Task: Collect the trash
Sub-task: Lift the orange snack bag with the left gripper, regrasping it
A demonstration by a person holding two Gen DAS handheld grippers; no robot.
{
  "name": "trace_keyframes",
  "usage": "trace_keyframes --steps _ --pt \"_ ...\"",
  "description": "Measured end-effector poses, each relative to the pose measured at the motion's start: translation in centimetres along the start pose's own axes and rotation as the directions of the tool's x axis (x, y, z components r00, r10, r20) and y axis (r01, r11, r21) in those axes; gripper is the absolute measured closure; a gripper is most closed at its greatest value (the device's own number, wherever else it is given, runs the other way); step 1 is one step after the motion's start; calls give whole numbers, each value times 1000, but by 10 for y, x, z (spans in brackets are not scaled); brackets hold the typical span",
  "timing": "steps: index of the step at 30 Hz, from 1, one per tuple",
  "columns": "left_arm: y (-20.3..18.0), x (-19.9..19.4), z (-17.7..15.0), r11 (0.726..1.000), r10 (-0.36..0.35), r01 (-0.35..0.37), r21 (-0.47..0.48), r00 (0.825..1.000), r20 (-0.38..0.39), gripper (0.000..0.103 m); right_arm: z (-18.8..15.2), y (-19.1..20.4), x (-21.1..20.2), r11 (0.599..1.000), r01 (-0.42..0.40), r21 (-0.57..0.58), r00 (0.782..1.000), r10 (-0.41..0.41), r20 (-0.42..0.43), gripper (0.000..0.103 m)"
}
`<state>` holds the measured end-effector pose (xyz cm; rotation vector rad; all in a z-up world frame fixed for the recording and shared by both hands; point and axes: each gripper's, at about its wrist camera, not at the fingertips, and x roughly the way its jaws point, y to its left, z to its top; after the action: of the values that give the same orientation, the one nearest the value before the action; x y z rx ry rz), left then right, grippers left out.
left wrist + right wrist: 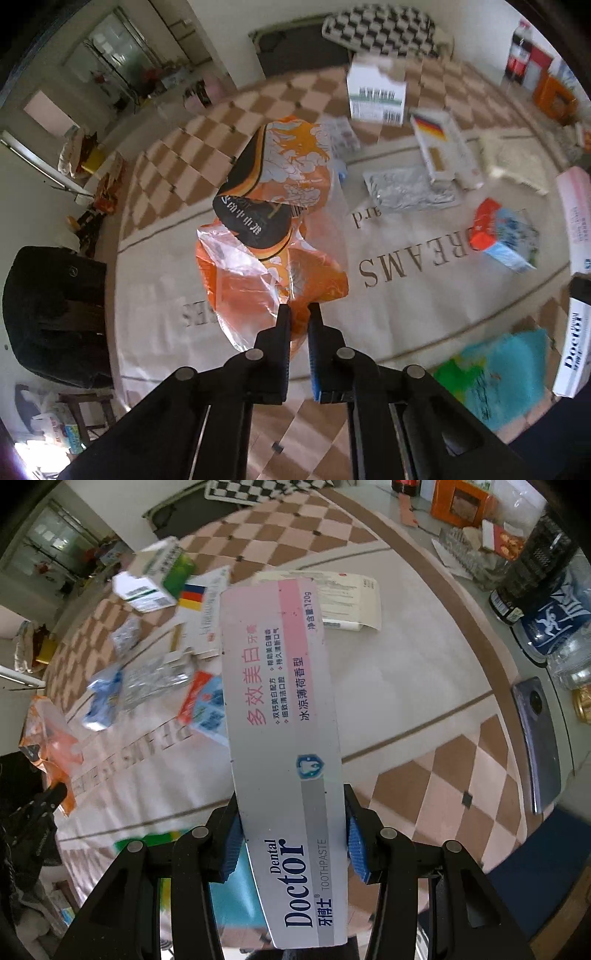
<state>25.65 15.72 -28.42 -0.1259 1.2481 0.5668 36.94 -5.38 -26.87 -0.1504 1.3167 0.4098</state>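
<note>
My left gripper [298, 314] is shut on an orange plastic snack bag [280, 206] and holds it above the table cloth. My right gripper [291, 812] is shut on a long white and pink toothpaste box [280, 709] and holds it above the table. That box also shows at the right edge of the left wrist view [574, 332]. The orange bag shows at the left edge of the right wrist view [48, 738]. Loose trash lies on the cloth: a white carton [376, 92], a flag-printed box [443, 147], a silver foil pack [410, 188], a red and blue carton [502, 236].
A beige and checkered table cloth [424, 306] covers the table. A teal and green pack [495, 373] lies near the front edge. A flat cream box [351, 598] lies far. A phone [539, 738], bottles [554, 627] and an orange box [461, 502] stand at the right. A black chair [51, 314] is left.
</note>
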Motion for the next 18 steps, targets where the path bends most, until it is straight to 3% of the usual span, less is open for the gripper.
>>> trace_keyframes --steps 5,9,14,18 --pt "25 -64 -44 1000 -29 30 -7 995 98 97 -51 16 -42 1000 -26 -11 998 27 63 54" --pt "44 -105 -104 998 -62 63 0 989 134 97 -115 29 -66 999 -39 -17 995 40 92 54" --pt "59 -114 -185 991 -135 135 6 988 80 97 -209 42 -70 999 -23 -47 998 26 62 54" --pt "58 -96 -255 981 -192 192 -18 981 -32 97 -285 48 -52 998 -29 -61 999 28 -28 54"
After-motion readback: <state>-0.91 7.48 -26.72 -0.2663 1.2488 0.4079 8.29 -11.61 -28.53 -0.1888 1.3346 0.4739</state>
